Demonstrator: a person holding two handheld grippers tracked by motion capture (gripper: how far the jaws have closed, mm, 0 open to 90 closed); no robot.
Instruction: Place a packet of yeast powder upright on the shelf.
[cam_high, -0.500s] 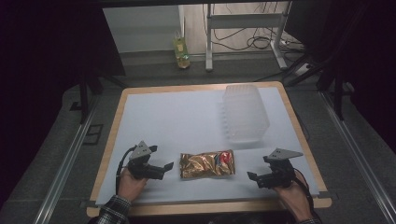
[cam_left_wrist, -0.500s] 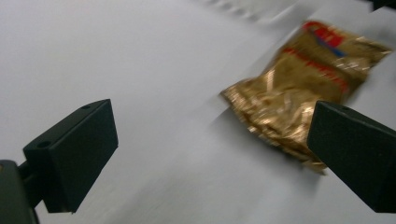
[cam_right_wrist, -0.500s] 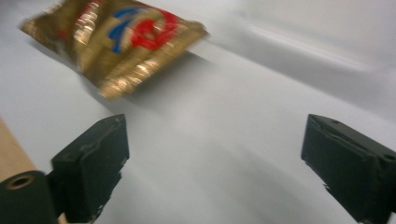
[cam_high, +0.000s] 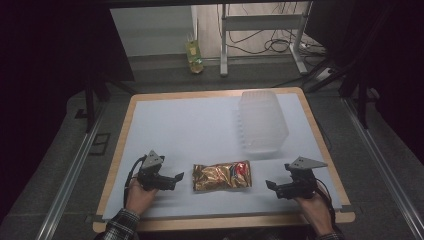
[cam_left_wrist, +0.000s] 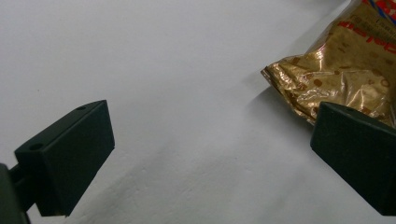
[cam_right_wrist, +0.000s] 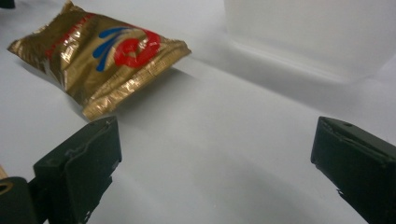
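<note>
High view: snack bag (cam_high: 221, 175) lengthwise left-right

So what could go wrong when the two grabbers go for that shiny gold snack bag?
The snack bag is crinkly, slippery foil lying flat, so the open left gripper and right gripper might push it along the white mat instead of pinching it. Squeezing hard could crush what's inside. A wide lift might also bump the clear plastic container just behind it.

You work in a lab-like recording room: a wood-rimmed table (cam_high: 125, 145) with a white sheet, black curtains, grey carpet, metal floor rails (cam_high: 70, 185), a metal stand (cam_high: 260, 37) and loose black cables (cam_high: 272, 45).
</note>
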